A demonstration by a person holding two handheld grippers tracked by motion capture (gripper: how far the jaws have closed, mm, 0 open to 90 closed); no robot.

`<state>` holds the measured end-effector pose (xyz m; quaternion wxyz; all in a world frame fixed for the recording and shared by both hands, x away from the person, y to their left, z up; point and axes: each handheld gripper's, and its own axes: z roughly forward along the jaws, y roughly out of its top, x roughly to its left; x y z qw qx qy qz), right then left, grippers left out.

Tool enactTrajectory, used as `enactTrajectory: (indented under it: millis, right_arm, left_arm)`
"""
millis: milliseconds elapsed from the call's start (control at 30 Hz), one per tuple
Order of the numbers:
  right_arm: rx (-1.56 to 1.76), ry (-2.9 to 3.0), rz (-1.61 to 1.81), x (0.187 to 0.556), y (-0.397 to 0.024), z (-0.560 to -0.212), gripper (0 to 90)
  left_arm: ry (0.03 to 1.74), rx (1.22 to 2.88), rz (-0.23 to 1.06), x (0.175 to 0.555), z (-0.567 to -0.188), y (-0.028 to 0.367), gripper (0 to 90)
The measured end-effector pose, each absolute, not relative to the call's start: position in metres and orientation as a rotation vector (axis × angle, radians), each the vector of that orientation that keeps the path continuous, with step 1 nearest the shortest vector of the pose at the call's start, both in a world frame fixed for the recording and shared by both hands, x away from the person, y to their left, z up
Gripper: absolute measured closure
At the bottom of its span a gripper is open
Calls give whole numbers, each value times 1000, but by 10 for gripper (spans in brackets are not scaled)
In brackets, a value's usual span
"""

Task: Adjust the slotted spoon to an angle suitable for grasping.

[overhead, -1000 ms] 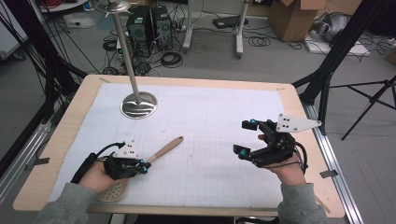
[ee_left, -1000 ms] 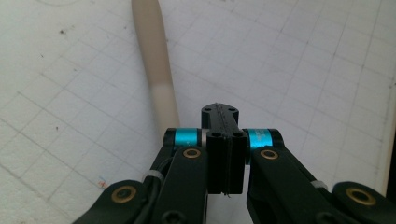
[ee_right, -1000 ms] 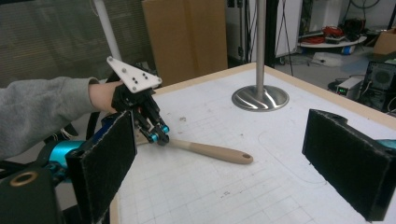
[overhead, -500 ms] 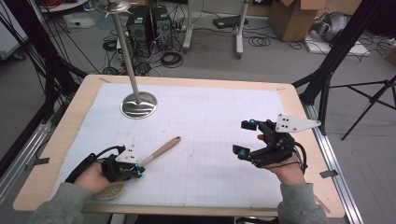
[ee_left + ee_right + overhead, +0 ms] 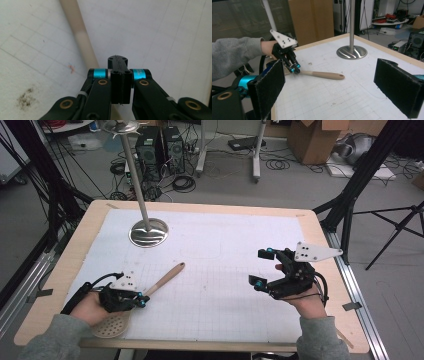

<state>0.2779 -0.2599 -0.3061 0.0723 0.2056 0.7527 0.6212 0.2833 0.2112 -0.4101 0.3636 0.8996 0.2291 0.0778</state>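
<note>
My left tongs [image 5: 141, 300] are clamped shut on the slotted spoon's [image 5: 150, 291] handle near the bench's [image 5: 60, 285] front left corner, ready to lift; my right tongs [image 5: 262, 267] wait open, empty, near the right edge.

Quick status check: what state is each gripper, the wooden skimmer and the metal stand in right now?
Left gripper: shut on the skimmer's handle.
Right gripper: open, empty, held above the table.
Perforated wooden skimmer spoon: lying flat on the white grid mat.
Round-based steel stand: upright.
</note>
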Motion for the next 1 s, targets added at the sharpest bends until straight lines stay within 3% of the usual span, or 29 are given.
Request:
enactTrajectory:
  millis: [300,600,800,1000]
  right_arm:
    - [611,2253,1872,278,-262,-306,89]
    - [618,2247,1882,277,-265,-305,89]
    - [621,2236,1891,277,-267,-305,89]
    - [621,2239,1884,276,-266,-304,89]
  left_arm:
    - [699,2213,191,318,-398,201,896]
    - [827,2275,236,352,-417,184,895]
    - [753,2261,192,353,-419,178,895]
    - [748,2274,233,354,-422,175,895]
